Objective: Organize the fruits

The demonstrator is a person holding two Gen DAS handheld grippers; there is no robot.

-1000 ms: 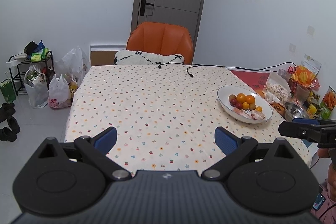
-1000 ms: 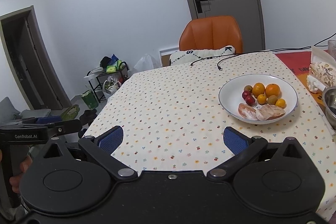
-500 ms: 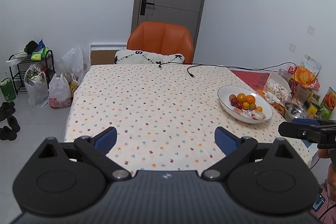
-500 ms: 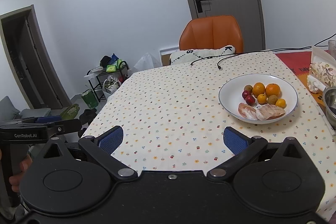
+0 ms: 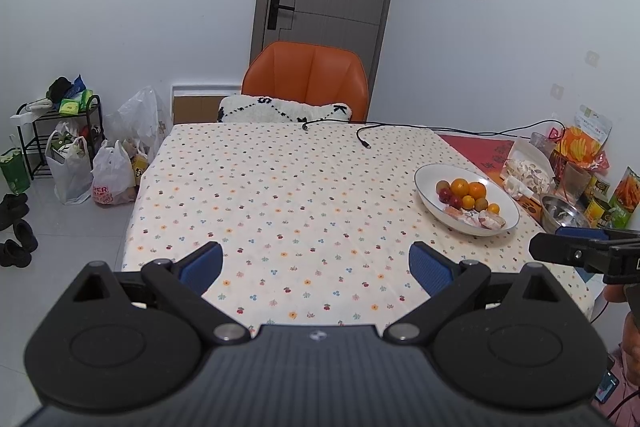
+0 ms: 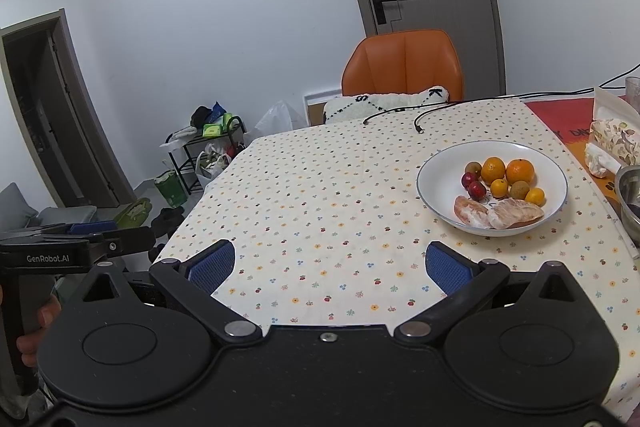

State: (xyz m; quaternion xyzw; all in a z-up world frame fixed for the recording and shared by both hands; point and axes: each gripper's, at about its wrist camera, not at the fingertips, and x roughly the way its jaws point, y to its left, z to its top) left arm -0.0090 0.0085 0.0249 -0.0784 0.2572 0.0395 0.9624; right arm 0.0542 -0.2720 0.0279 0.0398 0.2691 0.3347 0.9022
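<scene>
Fruit all sits piled in the white bowl on our table, both grippers spread wide holding nothing, so we're either done or just starting.

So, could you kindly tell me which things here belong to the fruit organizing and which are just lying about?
Belong to the job:
- white shallow ceramic bowl
- two large oranges, small red and yellow fruits, peeled pink citrus segments
- open left hand-held gripper, open right hand-held gripper

Lying about:
- black cables
- steel bowl
- snack packets
- orange chair
</scene>
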